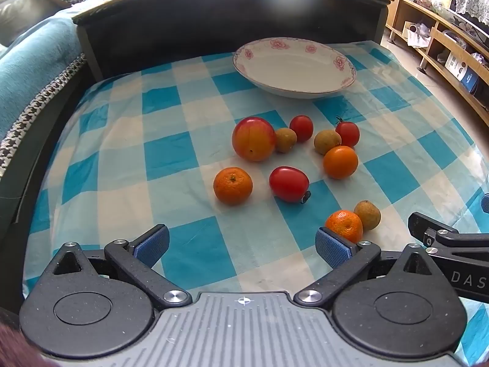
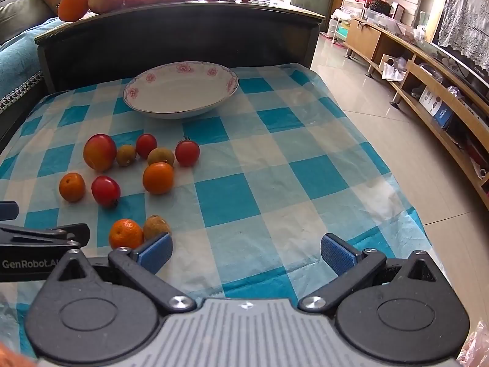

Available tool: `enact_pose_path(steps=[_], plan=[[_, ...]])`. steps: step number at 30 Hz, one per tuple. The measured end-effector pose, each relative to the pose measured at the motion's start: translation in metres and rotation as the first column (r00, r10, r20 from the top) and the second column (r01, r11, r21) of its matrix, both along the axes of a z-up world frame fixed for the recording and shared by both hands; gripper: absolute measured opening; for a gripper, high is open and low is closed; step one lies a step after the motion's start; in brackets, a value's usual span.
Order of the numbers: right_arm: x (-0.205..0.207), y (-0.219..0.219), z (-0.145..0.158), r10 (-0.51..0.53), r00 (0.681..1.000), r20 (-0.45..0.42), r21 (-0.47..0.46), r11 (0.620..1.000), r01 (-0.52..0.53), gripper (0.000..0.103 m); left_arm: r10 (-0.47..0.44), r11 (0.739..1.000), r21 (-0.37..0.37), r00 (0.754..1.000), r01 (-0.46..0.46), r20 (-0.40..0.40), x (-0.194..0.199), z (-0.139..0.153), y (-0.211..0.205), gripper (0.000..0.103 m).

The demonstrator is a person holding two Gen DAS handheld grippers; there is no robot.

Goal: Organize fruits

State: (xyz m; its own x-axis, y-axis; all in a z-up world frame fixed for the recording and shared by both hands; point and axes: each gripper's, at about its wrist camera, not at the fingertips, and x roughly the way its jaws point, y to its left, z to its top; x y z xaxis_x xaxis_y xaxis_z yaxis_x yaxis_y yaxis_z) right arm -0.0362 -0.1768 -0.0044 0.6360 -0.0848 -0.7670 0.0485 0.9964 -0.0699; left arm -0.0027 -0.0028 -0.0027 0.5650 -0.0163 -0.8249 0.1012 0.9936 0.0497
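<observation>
1. Fruit lies scattered on the blue-and-white checked cloth (image 1: 171, 159) that covers the counter; none of it is in the white shallow bowl with pink flowers on its rim (image 1: 293, 67), which stands at the far side of the cloth in front of a dark wooden board (image 1: 214, 15).
2. Largest of the loose pieces is a round red-and-yellow fruit (image 1: 253, 139); a small brown round fruit (image 1: 285, 140) touches its right side, and a red cherry tomato (image 1: 301, 127) sits just behind that.
3. Further right, a second brown fruit (image 1: 327, 142), a stemmed red tomato (image 1: 347, 133) and a smooth orange mandarin (image 1: 340, 162) cluster close together.
4. Nearer the cameras, a mandarin with its stem scar up (image 1: 233, 185) and an oblong red tomato (image 1: 288, 183) lie side by side, apart.
5. Nearest of all, a small wrinkled mandarin (image 1: 344, 225) touches a third brown fruit (image 1: 367, 214).
6. The left claw (image 1: 243, 244) is spread wide with nothing between its blue pads; its right pad sits just in front of the wrinkled mandarin.
7. The right claw (image 2: 246, 252) is likewise spread wide and holds nothing, over bare cloth to the right of that pair.
8. More oranges (image 2: 72, 3) rest on top of the dark board.
</observation>
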Motion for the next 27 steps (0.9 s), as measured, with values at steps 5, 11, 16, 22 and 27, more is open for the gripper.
enact_pose_path(steps=[5,11,16,22,27], plan=[[0.0000,-0.0002,-0.0006,0.000,1.000,0.005,-0.001,1.000,0.000,0.103,0.000,1.000,-0.002,1.000,0.000,-0.002,0.0005,0.0002,0.0004,0.102],[0.0006,-0.0001,-0.0008,0.000,1.000,0.002,-0.001,1.000,0.000,0.103,-0.001,1.000,0.000,1.000,0.001,-0.001,0.0006,0.0002,0.0006,0.102],[0.0005,0.0002,-0.0013,0.000,1.000,0.003,-0.001,1.000,0.000,0.103,-0.002,1.000,0.000,1.000,0.002,-0.001,0.0005,0.0001,0.0011,0.102],[0.0015,0.0003,-0.0016,0.000,1.000,0.001,-0.001,1.000,0.000,0.103,-0.002,1.000,0.001,1.000,0.002,-0.001,0.0005,0.0000,0.0013,0.102],[0.0013,0.0003,-0.0017,0.000,1.000,0.001,0.000,1.000,0.000,0.103,-0.002,1.000,0.001,1.000,0.002,-0.001,0.0005,-0.0006,0.0010,0.102]])
